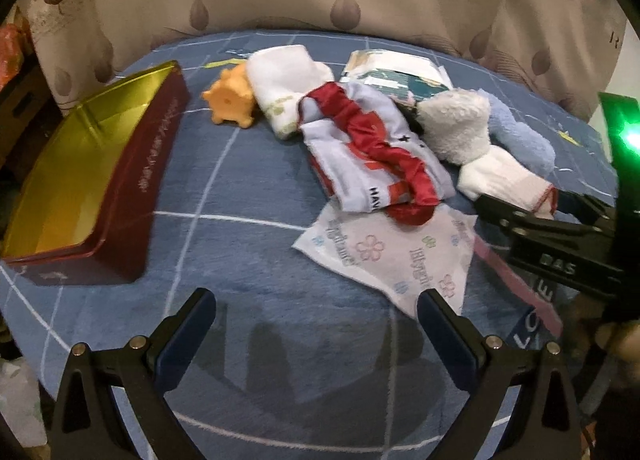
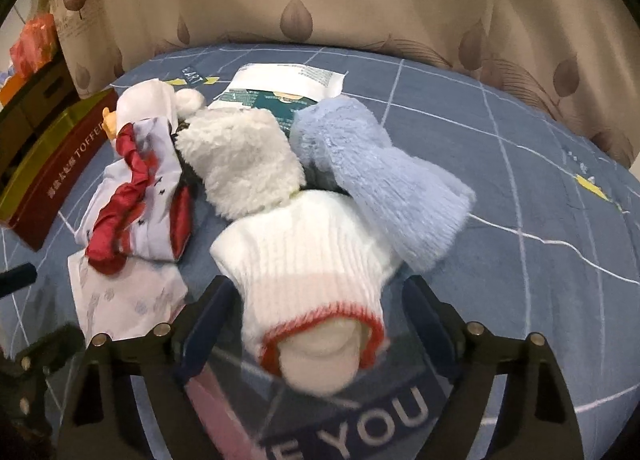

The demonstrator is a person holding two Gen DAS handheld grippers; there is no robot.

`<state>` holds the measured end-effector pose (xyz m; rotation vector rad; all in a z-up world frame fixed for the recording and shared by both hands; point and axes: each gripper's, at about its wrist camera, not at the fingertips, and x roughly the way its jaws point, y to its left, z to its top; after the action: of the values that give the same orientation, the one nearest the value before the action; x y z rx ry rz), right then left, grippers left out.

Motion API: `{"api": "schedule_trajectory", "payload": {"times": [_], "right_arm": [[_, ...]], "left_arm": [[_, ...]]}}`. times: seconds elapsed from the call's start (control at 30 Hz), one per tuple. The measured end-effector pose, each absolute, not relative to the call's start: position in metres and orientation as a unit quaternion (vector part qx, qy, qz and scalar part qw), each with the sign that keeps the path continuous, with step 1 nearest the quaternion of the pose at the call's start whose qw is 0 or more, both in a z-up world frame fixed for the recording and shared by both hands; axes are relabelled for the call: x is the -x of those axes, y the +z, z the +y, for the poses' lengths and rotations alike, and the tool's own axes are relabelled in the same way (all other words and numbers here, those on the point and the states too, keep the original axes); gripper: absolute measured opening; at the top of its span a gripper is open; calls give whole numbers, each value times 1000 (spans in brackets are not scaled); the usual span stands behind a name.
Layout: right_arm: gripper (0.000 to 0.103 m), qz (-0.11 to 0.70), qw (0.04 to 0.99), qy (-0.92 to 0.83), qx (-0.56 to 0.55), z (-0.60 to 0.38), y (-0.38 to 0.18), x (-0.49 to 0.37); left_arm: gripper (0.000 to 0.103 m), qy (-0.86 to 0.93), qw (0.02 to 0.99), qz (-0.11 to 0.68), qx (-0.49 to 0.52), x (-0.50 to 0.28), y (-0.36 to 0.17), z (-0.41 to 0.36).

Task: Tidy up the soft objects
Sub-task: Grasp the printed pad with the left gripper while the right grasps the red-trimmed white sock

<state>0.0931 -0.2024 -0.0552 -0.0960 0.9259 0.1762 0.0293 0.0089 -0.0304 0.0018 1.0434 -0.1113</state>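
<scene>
A pile of soft things lies on the blue bed cover. A white knit sock with a red cuff [image 2: 312,280] lies between the open jaws of my right gripper [image 2: 320,300]; the fingers stand on either side of it, apart from it. It also shows in the left wrist view [image 1: 504,175]. Behind it are a fluffy white sock [image 2: 240,163] and a fluffy light blue sock [image 2: 376,171]. A white and red cloth bag [image 1: 368,155] lies on a flowered tissue pack [image 1: 392,252]. My left gripper [image 1: 316,308] is open and empty over bare cover.
An open red tin with a gold inside [image 1: 92,175] stands at the left. An orange rubber toy [image 1: 232,99] and a folded white towel [image 1: 288,83] lie at the back. A white and green packet [image 2: 280,91] lies behind the socks. A patterned curtain hangs behind the bed.
</scene>
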Motion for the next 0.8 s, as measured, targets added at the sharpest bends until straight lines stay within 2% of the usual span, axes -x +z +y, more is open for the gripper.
{"api": "schedule_trajectory", "payload": {"times": [0.03,0.1,0.13,0.2,0.27,0.63,0.8], "right_arm": [[81,444,891,87,45,-202,-56,-96],[67,437,893,90,50,-200,-56,-98],[63,434,894,96,52,-199,-55,-99],[47,428,896,104,52,-200,-54,-99],[37,423,899,110,37,-208,-52,-97],[35,419,906,59,-2,-282,-50,-84],[38,421,905,58,-8,-283,-52,-87]], "left_arm": [[103,-56,865,498,0,-30,-31,7],[103,-63,866,496,-1,-33,-30,4],[103,-65,867,494,-4,-34,-29,1],[103,-69,869,491,-10,-37,-29,-6],[103,-73,866,494,-11,-41,-30,-13],[103,-91,864,494,-4,-66,-45,-36],[103,-110,873,473,-47,-63,-51,-38]]}}
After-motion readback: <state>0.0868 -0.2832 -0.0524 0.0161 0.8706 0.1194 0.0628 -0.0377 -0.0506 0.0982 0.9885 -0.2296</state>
